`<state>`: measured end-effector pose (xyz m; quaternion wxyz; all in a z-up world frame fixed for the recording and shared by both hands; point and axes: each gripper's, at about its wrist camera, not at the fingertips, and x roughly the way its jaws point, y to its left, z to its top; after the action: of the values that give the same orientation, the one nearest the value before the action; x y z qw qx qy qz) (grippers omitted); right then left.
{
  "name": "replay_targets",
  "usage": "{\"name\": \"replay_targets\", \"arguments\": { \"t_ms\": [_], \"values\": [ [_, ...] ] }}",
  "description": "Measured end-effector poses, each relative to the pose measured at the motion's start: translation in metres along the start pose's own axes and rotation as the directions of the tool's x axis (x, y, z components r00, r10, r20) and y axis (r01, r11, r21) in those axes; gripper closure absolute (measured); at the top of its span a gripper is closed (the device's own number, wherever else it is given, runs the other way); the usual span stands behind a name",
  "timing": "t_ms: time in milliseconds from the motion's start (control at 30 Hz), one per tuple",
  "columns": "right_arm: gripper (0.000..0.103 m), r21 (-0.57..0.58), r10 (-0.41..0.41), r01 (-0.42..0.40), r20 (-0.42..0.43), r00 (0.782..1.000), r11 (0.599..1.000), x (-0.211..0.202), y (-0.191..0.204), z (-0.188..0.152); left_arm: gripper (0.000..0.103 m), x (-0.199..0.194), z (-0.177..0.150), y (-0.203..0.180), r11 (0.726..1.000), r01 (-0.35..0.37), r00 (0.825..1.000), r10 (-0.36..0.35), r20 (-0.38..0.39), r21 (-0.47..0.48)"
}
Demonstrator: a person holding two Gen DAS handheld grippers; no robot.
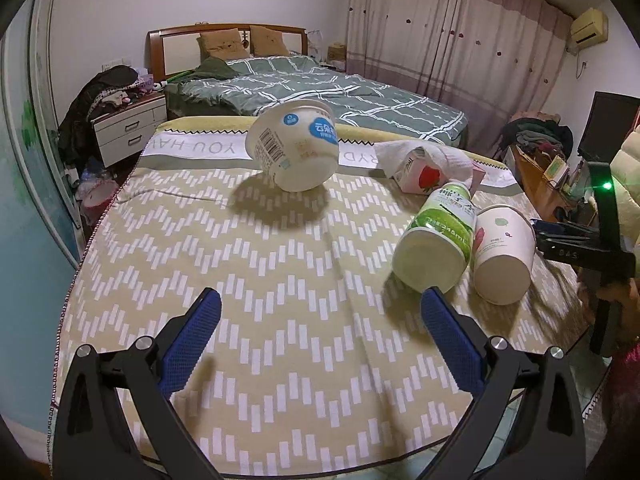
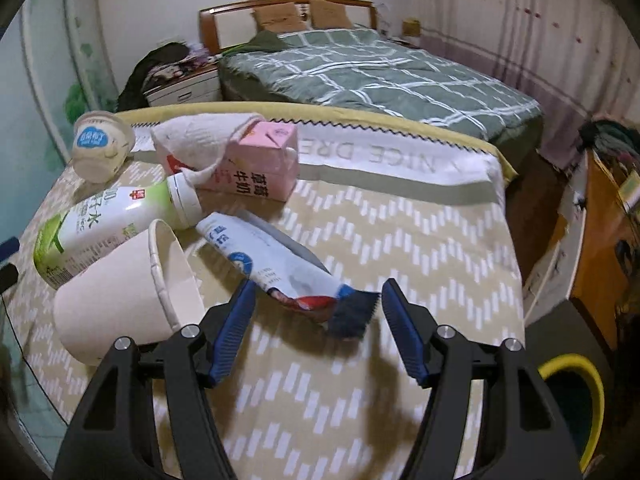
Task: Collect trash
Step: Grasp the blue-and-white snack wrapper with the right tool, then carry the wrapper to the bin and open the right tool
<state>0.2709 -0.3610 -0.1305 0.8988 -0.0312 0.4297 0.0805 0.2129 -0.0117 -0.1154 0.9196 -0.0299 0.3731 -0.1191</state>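
Observation:
Trash lies on a table with a yellow zigzag cloth (image 1: 256, 280). A white yogurt tub (image 1: 294, 146) lies tipped at the far middle; it also shows in the right wrist view (image 2: 102, 146). A green-and-white bottle (image 1: 438, 238) and a paper cup (image 1: 504, 254) lie on their sides at the right. A pink milk carton (image 2: 260, 164) under a white tissue (image 2: 200, 136) lies behind them. A white-blue snack wrapper (image 2: 280, 268) lies just ahead of my open right gripper (image 2: 316, 300), its dark end between the fingertips. My left gripper (image 1: 320, 308) is open and empty; its right finger (image 1: 448, 332) is near the bottle's base.
A bed with a green checked quilt (image 1: 320, 88) stands behind the table. A nightstand (image 1: 128, 128) piled with clothes is at the left. A yellow-rimmed bin (image 2: 576, 404) stands on the floor at the right of the table. A wooden cabinet (image 2: 600, 260) is at the far right.

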Motion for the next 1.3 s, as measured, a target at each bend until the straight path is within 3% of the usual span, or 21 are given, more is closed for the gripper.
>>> {"name": "replay_targets", "arguments": {
  "t_ms": [133,267,467,767,1000,1133,1300],
  "values": [
    [0.043,-0.006,0.012,-0.012,-0.009,1.0,1.0,0.001,0.003,-0.001,0.005,0.002,-0.001,0.001,1.0,0.001,1.0,-0.001,-0.003,-0.007],
    [0.066,-0.003,0.018,-0.018,-0.009,1.0,1.0,-0.001,0.005,-0.001,0.005,0.002,-0.001,0.0,1.0,0.0,1.0,0.0,-0.001,-0.002],
    [0.079,0.021,0.011,-0.012,0.02,1.0,1.0,-0.014,0.005,-0.007,0.005,0.0,-0.001,0.0,1.0,-0.003,1.0,0.003,0.007,0.007],
    [0.082,0.073,0.015,-0.021,0.085,0.996,0.997,-0.066,0.011,-0.029,0.005,-0.002,-0.001,-0.003,1.0,-0.001,1.0,0.001,0.012,0.015],
    [0.082,0.227,-0.124,0.088,0.15,0.981,0.97,-0.124,-0.026,-0.065,0.005,-0.003,-0.002,-0.006,1.0,0.012,1.0,-0.012,0.009,0.027],
    [0.081,0.306,-0.234,0.193,0.103,0.967,0.932,-0.137,-0.057,-0.089,0.005,-0.004,-0.003,-0.009,0.999,0.021,1.0,-0.022,0.007,0.034],
    [0.081,0.413,-0.299,0.266,0.017,0.954,0.871,-0.136,-0.098,-0.127,0.005,-0.006,-0.004,-0.018,0.998,0.047,0.999,-0.047,-0.004,0.042]
  ]
}}
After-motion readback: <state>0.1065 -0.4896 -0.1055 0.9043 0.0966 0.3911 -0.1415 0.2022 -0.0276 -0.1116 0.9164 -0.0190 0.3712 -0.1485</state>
